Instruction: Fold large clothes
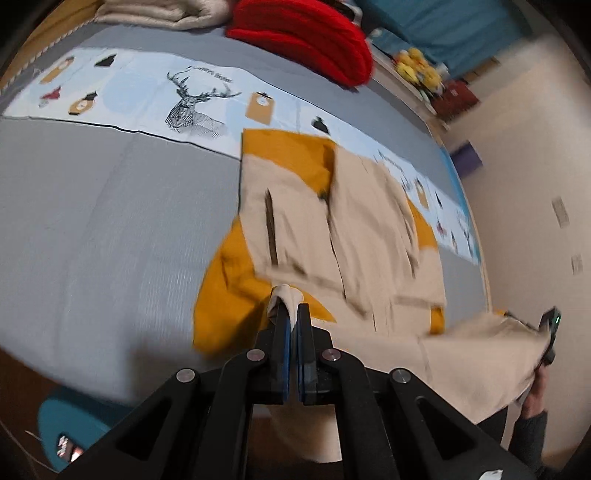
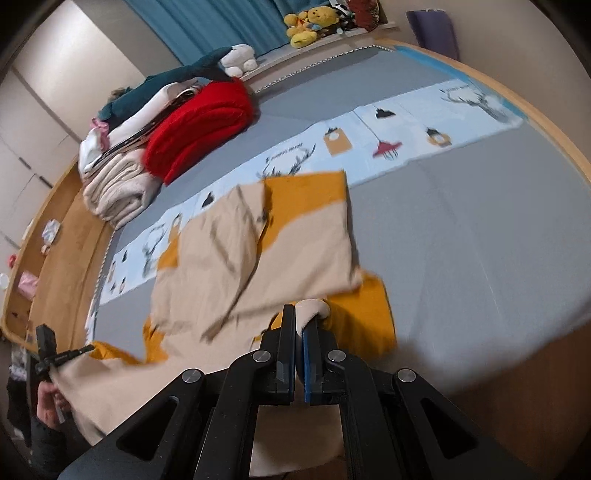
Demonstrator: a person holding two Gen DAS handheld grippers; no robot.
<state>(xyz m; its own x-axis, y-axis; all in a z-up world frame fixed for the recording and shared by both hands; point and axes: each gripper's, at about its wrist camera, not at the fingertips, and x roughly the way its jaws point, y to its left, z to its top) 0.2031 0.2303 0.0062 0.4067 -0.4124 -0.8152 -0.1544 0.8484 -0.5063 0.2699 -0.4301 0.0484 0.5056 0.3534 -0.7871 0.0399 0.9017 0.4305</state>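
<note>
Two grippers hold the same beige and mustard garment (image 1: 295,221) over a grey bed (image 1: 92,240). From the left wrist view, the left gripper (image 1: 291,314) has its fingers (image 1: 282,332) pressed nearly together, pinching a small bunch of beige cloth at the garment's near edge, just below the picture's centre. The rest of the garment spreads away toward 12 o'clock, partly folded, with mustard panels showing at 9 o'clock and at the far edge. Toward 4 o'clock a beige flap stretches to the right gripper (image 1: 550,332), seen only at the rim.

From the right wrist view, the right gripper (image 2: 301,317) likewise has its fingers (image 2: 290,332) closed on a beige fold of the garment (image 2: 240,251), whose body lies toward 11 o'clock. At 8 o'clock the left gripper (image 2: 48,350) and the hand (image 2: 50,404) holding it show at the edge, with beige cloth running up to them.

A pale blue printed strip (image 1: 147,96) with a deer drawing crosses the bed beyond the garment, its far edge tucked under the mustard part. At 11 o'clock in the right view sit a folded red blanket (image 2: 199,125) and a cream blanket (image 2: 114,188); yellow plush toys (image 2: 310,22) rest on a ledge at 12 o'clock before a teal curtain (image 2: 207,22). Both views are motion-blurred.
</note>
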